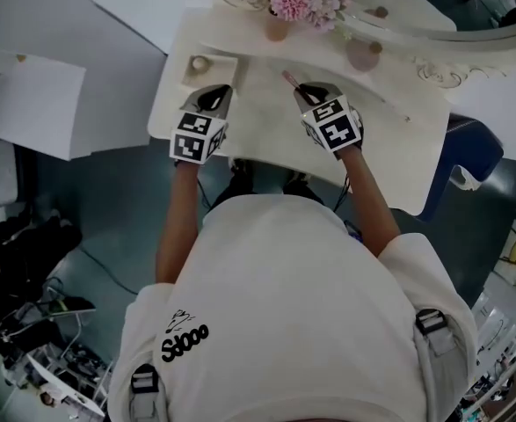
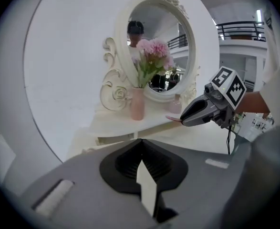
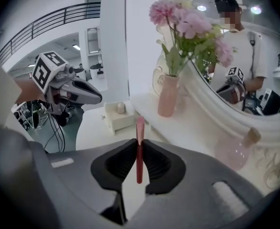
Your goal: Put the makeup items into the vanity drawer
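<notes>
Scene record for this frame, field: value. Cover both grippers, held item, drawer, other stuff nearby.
left gripper: shut, empty
right gripper: shut on slim pink-red makeup stick
open cream drawer: holds one small rounded beige item
nearby: pink vase of pink flowers; round pink glass bottle

Soft, even indoor light; gripper views bend and darken at the rims; head view's floor dim.
</notes>
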{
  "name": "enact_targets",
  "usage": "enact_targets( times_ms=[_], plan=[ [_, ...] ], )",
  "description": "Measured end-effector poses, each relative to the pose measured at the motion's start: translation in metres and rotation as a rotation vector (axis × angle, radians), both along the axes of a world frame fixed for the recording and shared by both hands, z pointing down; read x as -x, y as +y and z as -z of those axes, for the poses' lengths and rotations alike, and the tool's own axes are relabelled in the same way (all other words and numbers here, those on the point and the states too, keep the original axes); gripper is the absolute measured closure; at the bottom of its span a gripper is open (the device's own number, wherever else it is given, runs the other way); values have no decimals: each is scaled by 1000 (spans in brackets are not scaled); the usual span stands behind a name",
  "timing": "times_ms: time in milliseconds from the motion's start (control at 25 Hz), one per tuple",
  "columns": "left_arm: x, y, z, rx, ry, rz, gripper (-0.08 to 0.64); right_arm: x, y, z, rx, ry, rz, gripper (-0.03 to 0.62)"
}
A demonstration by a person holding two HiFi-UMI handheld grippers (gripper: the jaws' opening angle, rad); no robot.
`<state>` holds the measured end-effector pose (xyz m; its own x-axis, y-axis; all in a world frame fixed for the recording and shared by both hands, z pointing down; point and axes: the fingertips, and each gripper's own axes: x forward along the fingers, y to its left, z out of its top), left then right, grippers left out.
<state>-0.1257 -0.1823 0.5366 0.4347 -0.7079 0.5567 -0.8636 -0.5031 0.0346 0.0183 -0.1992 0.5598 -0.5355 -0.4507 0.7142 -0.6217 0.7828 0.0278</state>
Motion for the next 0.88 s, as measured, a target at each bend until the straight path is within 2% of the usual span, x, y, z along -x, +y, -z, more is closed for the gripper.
enact_targets(
  times_ms=[160,360,680,880],
  plan=[
    [39,-2,17,-38,24,76,543,49,-8,17,-44,5,99,545],
    [86,1,22,-51,33,140,543,108,-9,19,-39,24,215,545],
    [151,3,10,-30,42,180,543,173,-21,-14,43,110,342,545],
    [179,-4,-2,-11,41,182,543,202,-28,-44,108,181,424,545]
  ],
)
